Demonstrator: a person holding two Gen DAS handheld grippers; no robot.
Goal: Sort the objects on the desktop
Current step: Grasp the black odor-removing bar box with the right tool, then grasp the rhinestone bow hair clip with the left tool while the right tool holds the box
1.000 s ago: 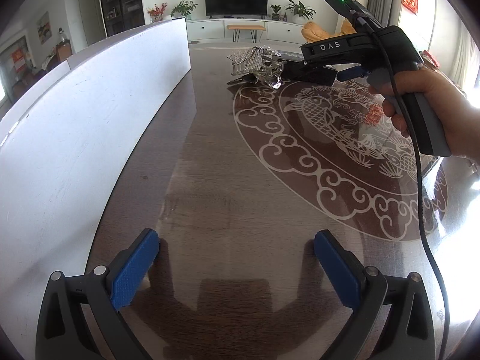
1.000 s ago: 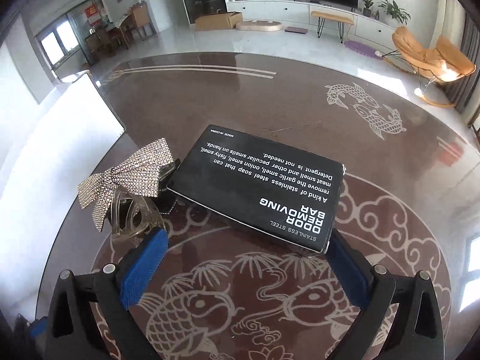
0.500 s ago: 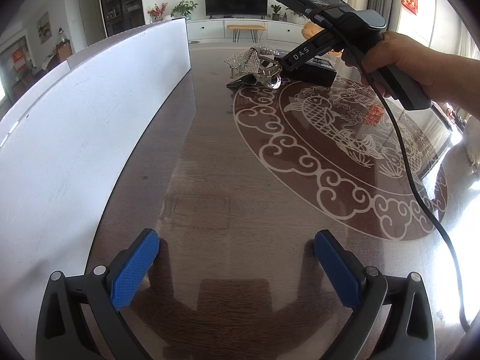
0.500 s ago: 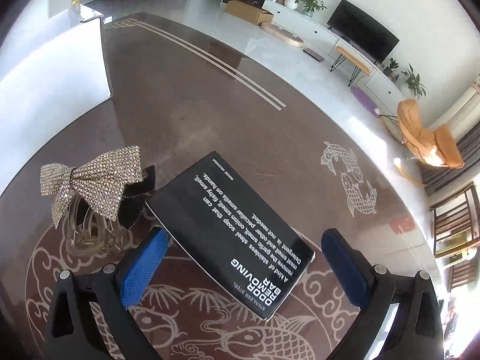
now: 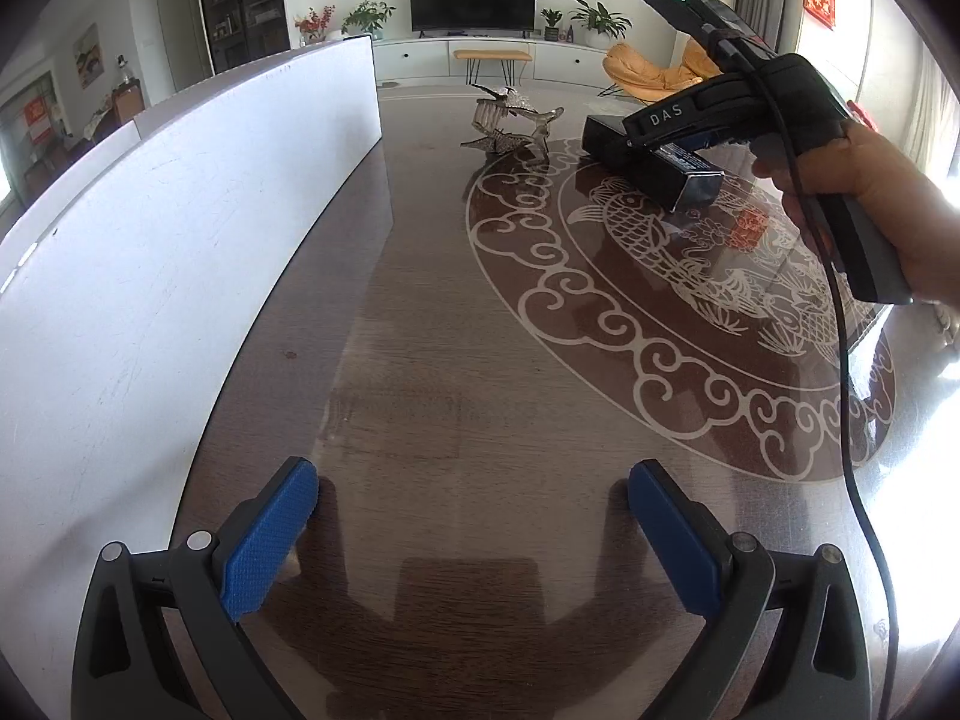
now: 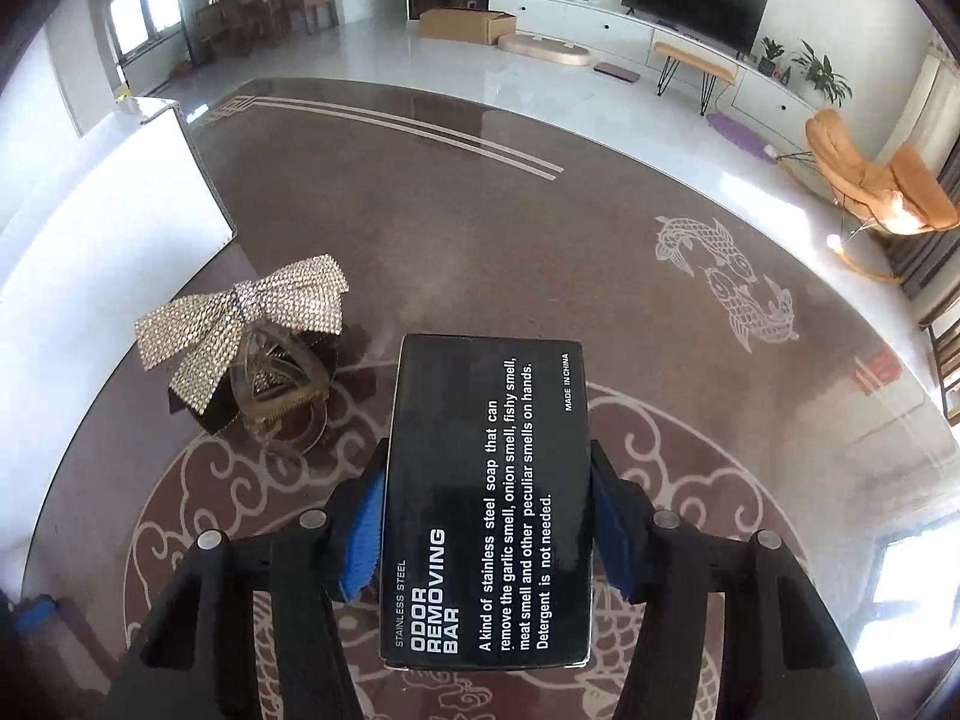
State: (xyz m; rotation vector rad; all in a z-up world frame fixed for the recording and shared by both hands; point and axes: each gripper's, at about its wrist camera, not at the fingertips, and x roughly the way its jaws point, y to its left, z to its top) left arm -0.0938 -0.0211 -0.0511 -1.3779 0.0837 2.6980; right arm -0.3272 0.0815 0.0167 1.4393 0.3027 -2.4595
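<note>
Black box (image 6: 486, 498) w/ white "ODOR REMOVING BAR" text sits pinched between the blue pads (image 6: 360, 534) of the right gripper (image 6: 486, 534), one pad on each long side, lengthwise along the fingers. Left wrist cam shows that box (image 5: 654, 171) out over the fish-pattern part of the table (image 5: 456, 312), can't tell if it's touching the surface tbh. Rhinestone bow hair clip (image 6: 240, 330) lies just left of the box, apart from it. Left gripper (image 5: 474, 516) hangs low over bare table w/ fingers spread wide, nothing between them, white board (image 5: 180, 240) on its left.
</note>
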